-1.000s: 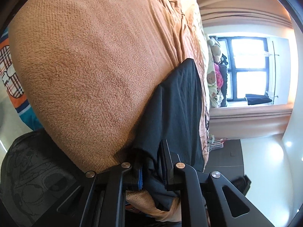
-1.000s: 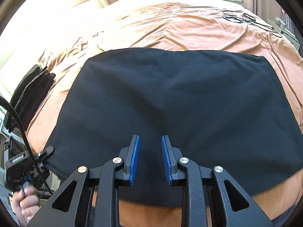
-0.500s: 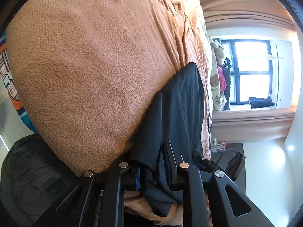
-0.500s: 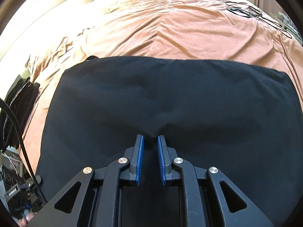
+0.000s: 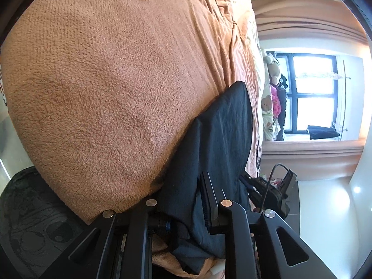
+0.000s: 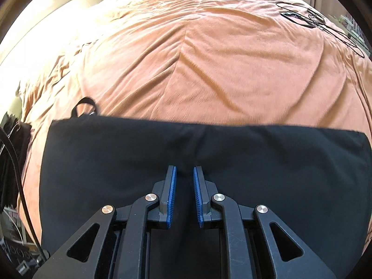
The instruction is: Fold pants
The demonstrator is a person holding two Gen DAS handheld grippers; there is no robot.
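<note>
The black pants (image 6: 116, 162) lie folded on the orange blanket (image 6: 220, 69), at the blanket's near edge, and hang partly over it. Their far fold line runs straight across the blanket in the right wrist view, and a small black loop (image 6: 84, 105) pokes out past the fold's left corner.

The right gripper (image 6: 184, 174) sits over the middle of the pants. Its blue pads (image 6: 172, 193) stand a narrow gap apart with a pinch of dark cloth rising between them; wrinkles in the fabric run toward that spot. Its jaws have just been closing, and they pinch the pants.

The left gripper (image 5: 183, 200) is at one end of the pants, where the cloth drapes over the blanket's edge. A bunched fold of the fabric (image 5: 216, 139) passes between its fingers, and they are clamped on it.

Beyond the pants, black cables (image 6: 313, 21) lie on the blanket's far right corner. A window (image 5: 311, 93) and stuffed toys (image 5: 269, 81) stand past the blanket's far side.
</note>
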